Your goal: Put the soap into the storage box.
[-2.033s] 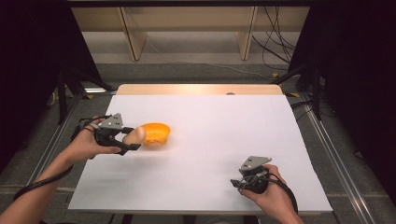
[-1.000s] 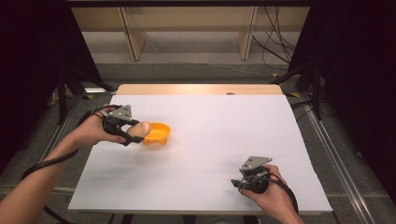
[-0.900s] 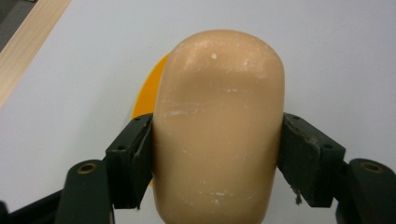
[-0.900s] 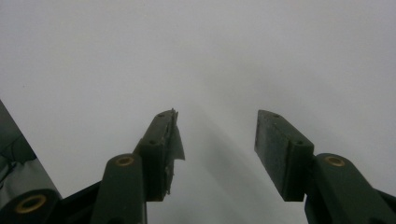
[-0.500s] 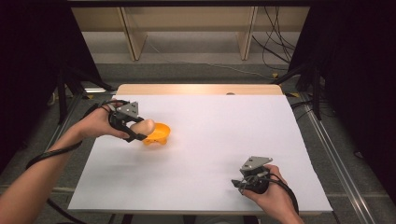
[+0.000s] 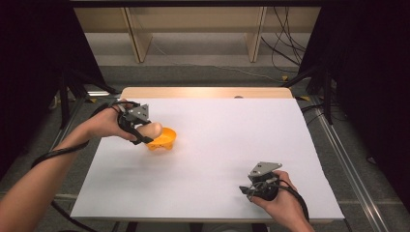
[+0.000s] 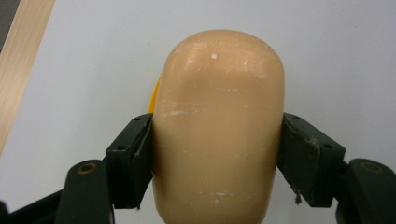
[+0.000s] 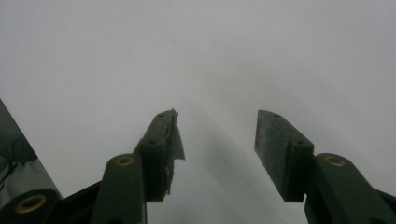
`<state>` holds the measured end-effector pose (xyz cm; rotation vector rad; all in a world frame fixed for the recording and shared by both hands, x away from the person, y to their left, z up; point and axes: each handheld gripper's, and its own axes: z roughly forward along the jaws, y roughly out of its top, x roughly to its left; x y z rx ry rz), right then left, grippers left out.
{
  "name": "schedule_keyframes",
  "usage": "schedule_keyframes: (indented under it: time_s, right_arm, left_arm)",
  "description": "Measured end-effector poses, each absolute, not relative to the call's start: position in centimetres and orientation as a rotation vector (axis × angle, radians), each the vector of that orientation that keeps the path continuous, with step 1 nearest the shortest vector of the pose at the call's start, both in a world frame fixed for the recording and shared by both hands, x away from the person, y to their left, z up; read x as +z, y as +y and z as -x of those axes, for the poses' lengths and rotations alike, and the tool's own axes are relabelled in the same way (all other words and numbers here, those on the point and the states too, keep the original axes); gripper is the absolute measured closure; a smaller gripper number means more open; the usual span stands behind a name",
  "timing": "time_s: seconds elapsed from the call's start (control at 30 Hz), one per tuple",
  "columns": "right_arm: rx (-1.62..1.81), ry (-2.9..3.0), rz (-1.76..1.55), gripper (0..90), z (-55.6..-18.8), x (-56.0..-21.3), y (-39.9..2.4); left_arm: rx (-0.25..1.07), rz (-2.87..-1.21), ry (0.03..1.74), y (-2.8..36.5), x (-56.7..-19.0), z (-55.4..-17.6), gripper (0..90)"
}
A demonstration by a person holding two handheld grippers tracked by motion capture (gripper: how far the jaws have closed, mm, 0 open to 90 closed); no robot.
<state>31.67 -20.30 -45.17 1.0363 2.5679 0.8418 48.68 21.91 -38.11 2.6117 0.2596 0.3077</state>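
Observation:
A beige, rounded block (image 7: 219,126) is clamped between the jaws of my left gripper (image 7: 217,158), which is shut on it. In the high view that gripper (image 6: 145,130) holds the beige block (image 6: 154,129) at the left of the white table, tilted down over an orange bowl (image 6: 164,140); whether the block touches the bowl I cannot tell. A sliver of the orange bowl (image 7: 153,95) peeks out behind the block. My right gripper (image 6: 249,189) rests near the front right of the table, and its jaws (image 8: 217,154) stand open with nothing between them.
The white sheet (image 6: 232,140) covers the table, with a wooden strip (image 6: 205,92) along its far edge. Wooden shelf legs (image 6: 135,34) and cables (image 6: 285,43) lie on the floor beyond. Metal rails (image 6: 343,159) run along the right side.
My left gripper has carried the beige block up and away from me, turning it downward, and the orange bowl has shifted with it. The right gripper has stayed put.

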Motion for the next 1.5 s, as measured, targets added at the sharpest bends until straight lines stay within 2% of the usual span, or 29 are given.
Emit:
schedule_keyframes:
  time_s: [1.0, 1.07, 1.5]
  right_arm:
    - [0.869, 2.539, -1.017, 49.7, -31.6, -45.3, -20.3]
    - [0.862, 2.545, -1.025, 49.6, -31.6, -45.2, -20.3]
    - [0.851, 2.559, -1.011, 49.6, -31.6, -45.2, -20.4]
  left_arm:
    - [0.335, -2.67, 0.232, 20.8, -38.7, -50.1, 31.6]
    - [0.349, -2.706, 0.179, 20.8, -38.6, -50.3, 31.6]
    - [0.322, -2.702, 0.182, 20.4, -39.5, -50.7, 31.6]
